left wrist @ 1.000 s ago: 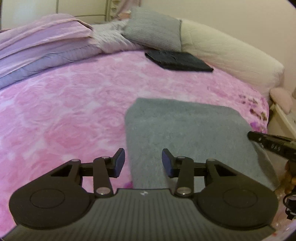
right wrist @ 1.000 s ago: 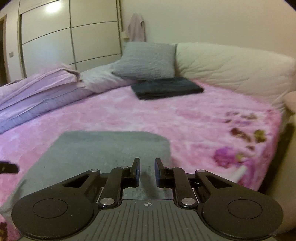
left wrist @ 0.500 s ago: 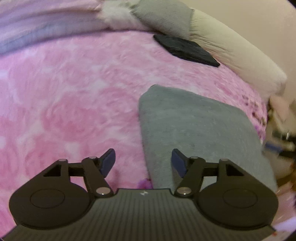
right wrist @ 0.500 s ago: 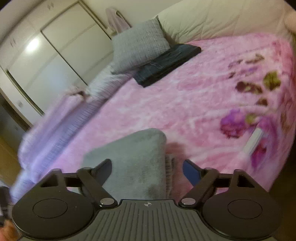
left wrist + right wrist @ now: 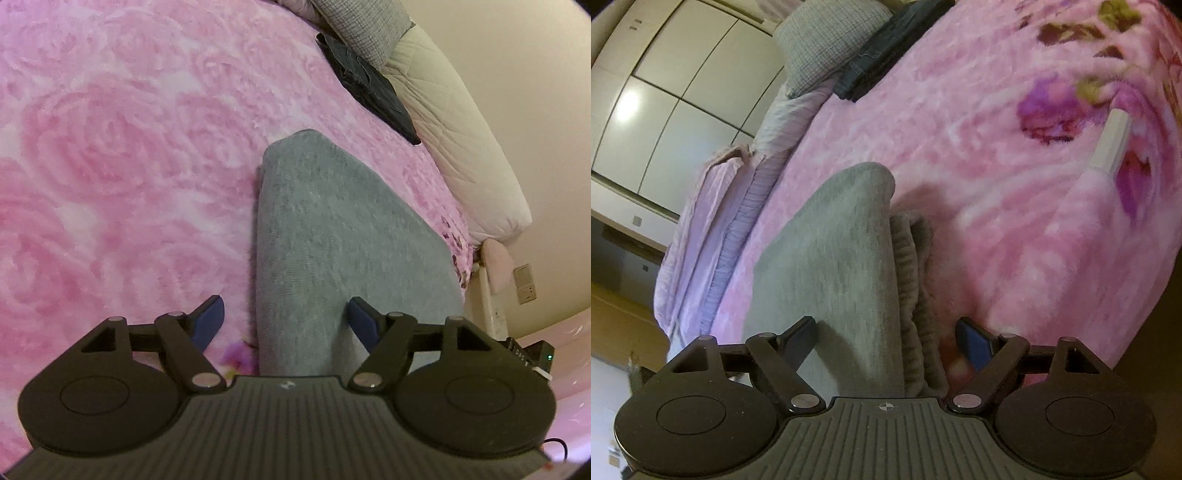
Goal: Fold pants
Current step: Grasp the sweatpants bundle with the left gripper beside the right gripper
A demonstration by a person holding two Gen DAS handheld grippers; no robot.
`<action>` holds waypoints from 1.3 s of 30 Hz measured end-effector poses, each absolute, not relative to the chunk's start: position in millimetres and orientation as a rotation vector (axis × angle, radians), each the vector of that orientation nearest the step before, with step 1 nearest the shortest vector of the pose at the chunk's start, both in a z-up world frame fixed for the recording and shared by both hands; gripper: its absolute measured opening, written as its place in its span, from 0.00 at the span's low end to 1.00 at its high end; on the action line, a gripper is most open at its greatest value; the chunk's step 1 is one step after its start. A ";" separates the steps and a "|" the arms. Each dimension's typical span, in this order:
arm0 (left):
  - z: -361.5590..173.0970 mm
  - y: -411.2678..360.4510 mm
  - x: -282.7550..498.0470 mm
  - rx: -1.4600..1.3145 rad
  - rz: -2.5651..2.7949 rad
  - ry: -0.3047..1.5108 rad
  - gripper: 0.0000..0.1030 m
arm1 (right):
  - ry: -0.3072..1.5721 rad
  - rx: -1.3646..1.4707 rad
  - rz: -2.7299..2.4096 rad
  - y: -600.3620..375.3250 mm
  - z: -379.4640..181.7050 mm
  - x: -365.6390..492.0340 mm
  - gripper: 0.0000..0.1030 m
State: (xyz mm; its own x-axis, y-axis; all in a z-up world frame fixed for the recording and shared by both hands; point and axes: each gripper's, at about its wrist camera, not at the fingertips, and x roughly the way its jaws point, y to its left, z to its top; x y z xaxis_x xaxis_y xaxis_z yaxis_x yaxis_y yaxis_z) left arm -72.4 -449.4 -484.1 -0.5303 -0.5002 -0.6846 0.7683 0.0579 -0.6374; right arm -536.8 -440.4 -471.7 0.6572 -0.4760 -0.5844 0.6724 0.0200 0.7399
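Folded grey pants (image 5: 332, 229) lie flat on the pink rose-pattern blanket (image 5: 110, 147). My left gripper (image 5: 286, 319) is open wide, low over the pants' near left edge, one fingertip (image 5: 210, 314) over the blanket and the other over grey cloth. In the right wrist view the same pants (image 5: 831, 266) show a ribbed waistband (image 5: 916, 280) along their right side. My right gripper (image 5: 886, 338) is open wide and straddles that waistband edge at the near end. Neither holds anything.
A dark folded garment (image 5: 369, 85) lies at the far end of the bed by a grey cushion (image 5: 827, 48) and a cream padded headboard (image 5: 461, 147). Lilac bedding (image 5: 713, 229) is piled on the left. The bed's edge drops off at right (image 5: 1145, 277).
Both grippers have tilted down and dropped close to the pants' near corners. Both opened: the right went from nearly shut to wide open, the left widened further.
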 end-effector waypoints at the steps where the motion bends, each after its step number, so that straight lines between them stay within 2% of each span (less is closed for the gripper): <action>1: -484.3 -451.3 -72.5 0.299 -1.661 1.365 0.68 | 0.191 1.269 -0.893 -442.4 -471.8 -537.0 0.78; 7: -493.7 -463.7 -84.6 0.274 -1.719 1.443 0.68 | 0.180 1.267 -0.852 -447.5 -474.5 -537.5 0.78; 10: -494.1 -465.7 -97.3 0.315 -1.732 1.403 0.68 | 0.170 1.268 -0.833 -449.3 -476.4 -537.5 0.78; 11: -494.4 -465.8 -96.7 0.311 -1.735 1.404 0.68 | 0.165 1.268 -0.825 -450.3 -477.3 -536.7 0.77; 14: -499.2 -464.8 -85.5 0.270 -1.726 1.444 0.57 | 0.161 1.272 -0.815 -455.2 -479.8 -532.8 0.74; 16: -503.2 -464.5 -81.1 0.237 -1.719 1.473 0.56 | 0.169 1.264 -0.811 -457.3 -479.6 -530.0 0.74; 21: -498.4 -468.6 -94.0 0.276 -1.713 1.419 0.57 | 0.190 1.260 -0.813 -460.9 -478.5 -523.8 0.71; 25: -492.0 -465.5 -99.9 0.337 -1.732 1.353 0.55 | 0.189 1.265 -0.805 -464.3 -479.7 -517.1 0.59; 30: -474.3 -459.6 -109.0 0.383 -1.766 1.235 0.44 | 0.184 1.219 -0.803 -459.7 -472.6 -518.2 0.45; 32: -461.4 -459.0 -111.5 0.386 -1.798 1.185 0.42 | 0.182 1.209 -0.793 -461.2 -465.0 -517.8 0.38; 36: -441.5 -460.0 -114.0 0.371 -1.847 1.126 0.41 | 0.206 1.129 -0.745 -470.4 -444.4 -510.8 0.34; 39: -433.6 -466.3 -116.4 0.365 -1.802 1.164 0.41 | 0.204 1.155 -0.736 -483.1 -438.7 -509.4 0.34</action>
State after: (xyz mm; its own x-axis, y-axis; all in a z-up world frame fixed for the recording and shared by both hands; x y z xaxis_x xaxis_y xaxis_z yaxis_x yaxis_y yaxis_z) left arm -116.4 -466.3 -433.6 -0.5245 -0.5401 -0.6581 0.8220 -0.1198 -0.5568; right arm -509.4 -483.1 -438.7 0.7520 -0.4225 -0.5059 0.6225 0.2029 0.7559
